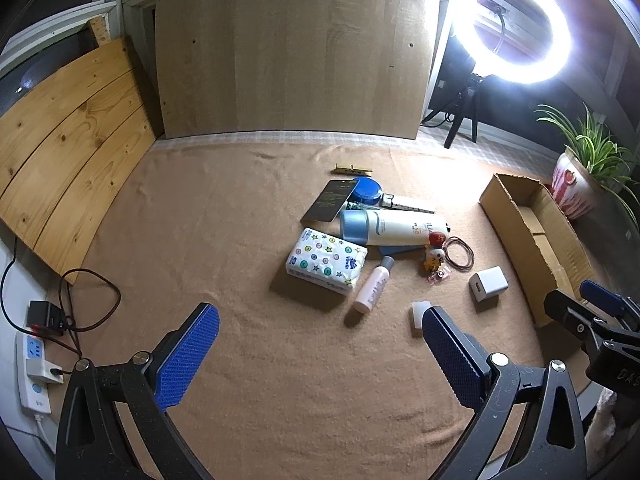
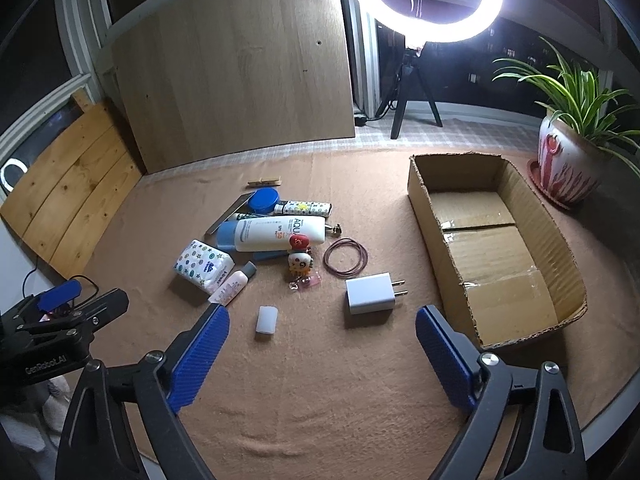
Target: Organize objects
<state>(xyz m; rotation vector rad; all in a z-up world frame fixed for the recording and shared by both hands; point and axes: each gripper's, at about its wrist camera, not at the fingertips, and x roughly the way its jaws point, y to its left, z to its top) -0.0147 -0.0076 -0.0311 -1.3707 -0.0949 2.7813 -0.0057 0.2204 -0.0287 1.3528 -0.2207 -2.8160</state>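
Note:
A pile of small items lies on the tan cloth: a white sunscreen bottle, a tissue pack, a pink bottle, a toy chick keychain, a hair-tie ring, a white charger and a small white cap. An empty cardboard box stands to the right. My right gripper is open and empty, near the charger and cap. My left gripper is open and empty, below the tissue pack and pink bottle.
A blue tin, a dark card, a patterned tube and a wooden clip lie behind the pile. A potted plant stands at the right, a ring light and wood boards at the back, a power strip at the left.

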